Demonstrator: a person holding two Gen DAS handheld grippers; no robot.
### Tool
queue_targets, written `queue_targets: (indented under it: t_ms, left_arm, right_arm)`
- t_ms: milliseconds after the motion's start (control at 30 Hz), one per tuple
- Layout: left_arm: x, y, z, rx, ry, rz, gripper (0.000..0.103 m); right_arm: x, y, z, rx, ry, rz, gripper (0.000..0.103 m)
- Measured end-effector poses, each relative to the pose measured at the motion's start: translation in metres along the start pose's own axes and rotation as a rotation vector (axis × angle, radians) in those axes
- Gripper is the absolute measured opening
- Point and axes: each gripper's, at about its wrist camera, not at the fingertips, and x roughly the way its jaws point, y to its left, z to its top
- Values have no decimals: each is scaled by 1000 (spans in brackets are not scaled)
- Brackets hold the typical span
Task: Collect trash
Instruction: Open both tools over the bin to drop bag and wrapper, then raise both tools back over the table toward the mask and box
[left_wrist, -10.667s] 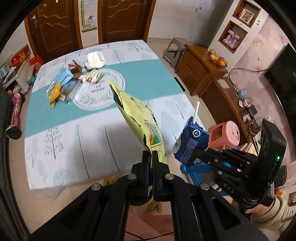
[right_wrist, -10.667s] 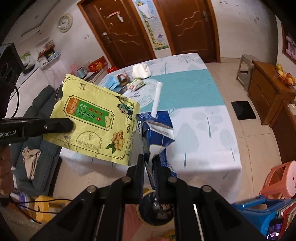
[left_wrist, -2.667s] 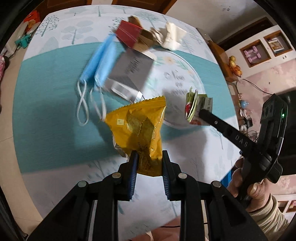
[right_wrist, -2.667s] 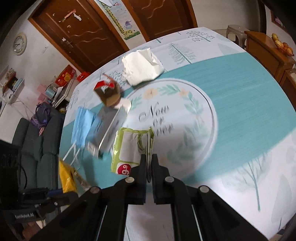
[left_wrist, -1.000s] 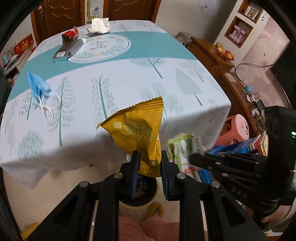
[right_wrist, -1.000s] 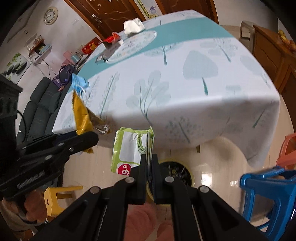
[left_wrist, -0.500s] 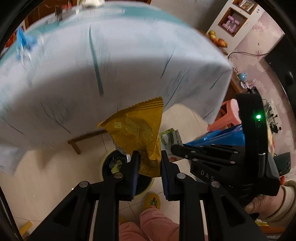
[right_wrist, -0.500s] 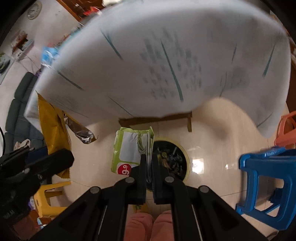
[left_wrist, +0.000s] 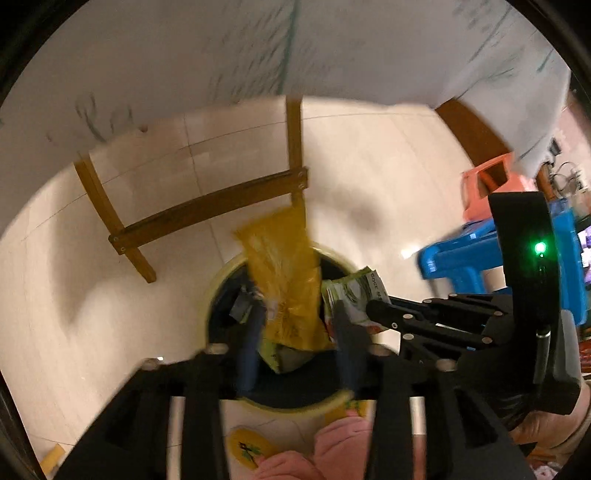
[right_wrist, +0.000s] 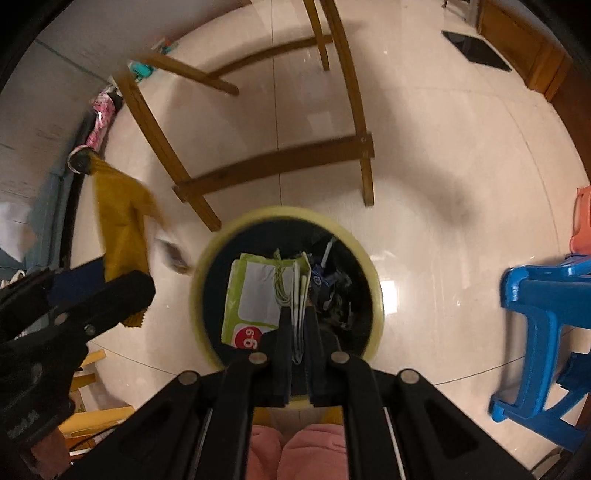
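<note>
A round bin with a yellow rim (left_wrist: 218, 280) (right_wrist: 373, 273) stands on the floor under the table, with trash in it. My left gripper (left_wrist: 297, 332) is open above it; the yellow snack bag (left_wrist: 284, 280) hangs loose between its spread fingers, blurred. The bag also shows at the left of the right wrist view (right_wrist: 122, 229). My right gripper (right_wrist: 298, 332) is shut on a green and white wrapper (right_wrist: 258, 295) over the bin mouth. That wrapper also shows in the left wrist view (left_wrist: 354, 295).
Wooden table legs and a crossbar (right_wrist: 273, 162) stand just beyond the bin, with the tablecloth (left_wrist: 258, 48) hanging above. A blue plastic stool (right_wrist: 546, 325) and a pink stool (left_wrist: 491, 184) stand to the right. Pink slippers (right_wrist: 295, 454) are below the bin.
Both grippers have dropped from table height to just over the bin. My left gripper's fingers have spread apart and the yellow bag is loose. The right gripper still grips the wrapper.
</note>
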Motion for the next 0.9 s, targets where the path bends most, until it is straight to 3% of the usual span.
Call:
queue_targets:
  t_ms: [33,100,167,333,500,600,900]
  left_arm:
    - [4,3,-3,-2,-8,1,67]
    - [10,8,-6,-9,-15,12,77]
    - [13,11,-9,-19,-10,11,83]
    - [3,16,-9,-34,-3,47,84]
    - [-36,19,-9,-89,-37,61,85]
    - [-76,18,-8,-124,-61,81,92]
    - [-225,14,6,-179,-115,116,92]
  right_arm:
    - [9,0,0,-2,9,-3,9]
    - [21,0,1,-5,12,-8,31]
    - [28,0,2,-2,4,7,45]
    - [29,4,3,6,0,13,46]
    - [-3,16,4,-8,-21,-7,46]
    - [-36,23,3,-9,-39,-12,46]
    - [-174,58,5,-50,-109,23,47]
